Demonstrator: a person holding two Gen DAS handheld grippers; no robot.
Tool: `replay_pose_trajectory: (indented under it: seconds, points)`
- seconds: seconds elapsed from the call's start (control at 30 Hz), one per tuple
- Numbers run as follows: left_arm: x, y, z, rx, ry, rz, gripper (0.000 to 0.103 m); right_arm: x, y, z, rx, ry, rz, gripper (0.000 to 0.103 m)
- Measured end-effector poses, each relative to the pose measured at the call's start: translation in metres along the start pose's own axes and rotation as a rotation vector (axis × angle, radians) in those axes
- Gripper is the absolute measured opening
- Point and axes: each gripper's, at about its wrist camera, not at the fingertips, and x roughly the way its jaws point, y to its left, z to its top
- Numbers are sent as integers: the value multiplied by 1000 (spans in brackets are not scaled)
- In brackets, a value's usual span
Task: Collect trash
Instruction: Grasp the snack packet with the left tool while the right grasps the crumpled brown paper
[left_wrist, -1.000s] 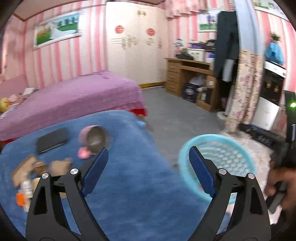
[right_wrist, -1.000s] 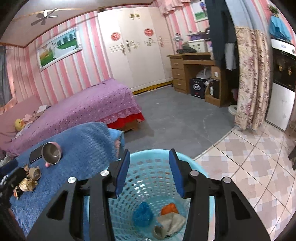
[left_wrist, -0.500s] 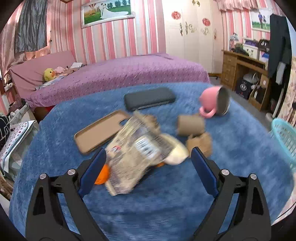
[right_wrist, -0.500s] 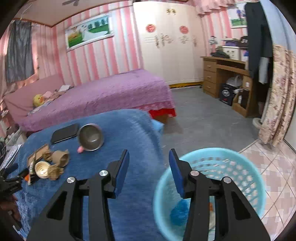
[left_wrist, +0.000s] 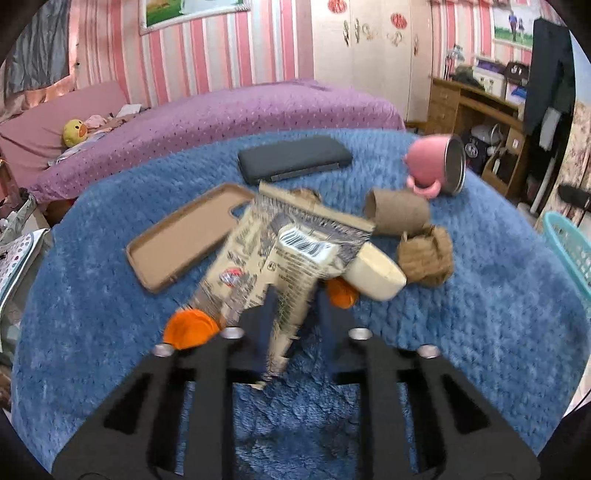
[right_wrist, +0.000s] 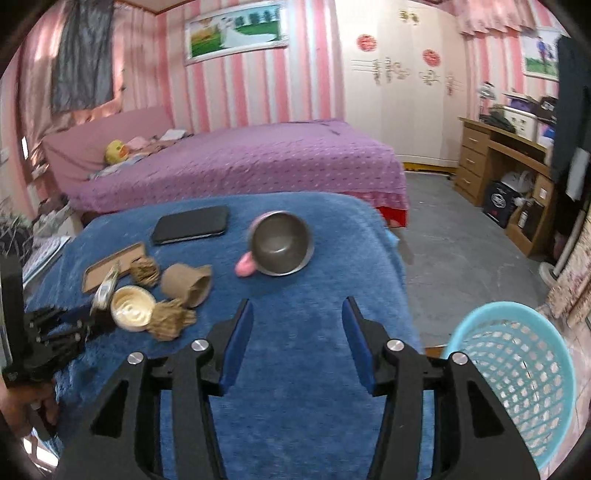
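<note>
Left tool (left_wrist: 291, 321) jaws closing on crumpled snack wrapper (left_wrist: 280, 258); right tool (right_wrist: 297, 341) jaws opening, nothing between them.
Wrapper lies on blue tabletop (left_wrist: 461, 332) (lower end between the left pads), touching cream cup (left_wrist: 375, 275), orange scraps (left_wrist: 190, 328) beside it. Farther back: brown paper wads (left_wrist: 424, 260), cardboard roll (left_wrist: 399, 218), tan phone case (left_wrist: 184, 247), black phone (left_wrist: 291, 162), pink mug (left_wrist: 436, 170) on its side. Teal basket (right_wrist: 517, 373) stands off the tabletop's right edge.
</note>
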Motion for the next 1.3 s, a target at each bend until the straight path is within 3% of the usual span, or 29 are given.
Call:
replay_pose_trajectory:
  seconds: [0.1, 0.23, 0.33, 0.7, 0.73, 0.77, 0.83, 1.03, 1.3]
  points:
    - [-18, 4, 7, -21, -69, 13, 8, 6, 17, 0, -17, 16, 56, 57]
    - [-45, 16, 13, -78, -169, 55, 8, 18, 35, -2, 2, 50, 146, 61]
    - [-61, 17, 15, -86, -235, 70, 7, 31, 56, -1, -17, 64, 163, 63]
    - [-65, 10, 15, -101, -247, 14, 6, 98, 111, -11, -72, 189, 177, 63]
    - [-65, 9, 15, -101, -244, 15, 6, 101, 113, -12, -79, 197, 174, 58]
    - [-65, 8, 14, -99, -242, 15, 6, 105, 116, -14, -85, 215, 181, 43]
    - [-64, 5, 13, -90, -236, 17, 6, 109, 118, -17, -82, 236, 190, 35]
    - [-70, 0, 12, -87, -244, 12, 6, 83, 116, -8, -89, 158, 190, 32]
    - [-82, -9, 16, -90, -277, -23, 6, 28, 69, 8, -26, 24, 178, 32]
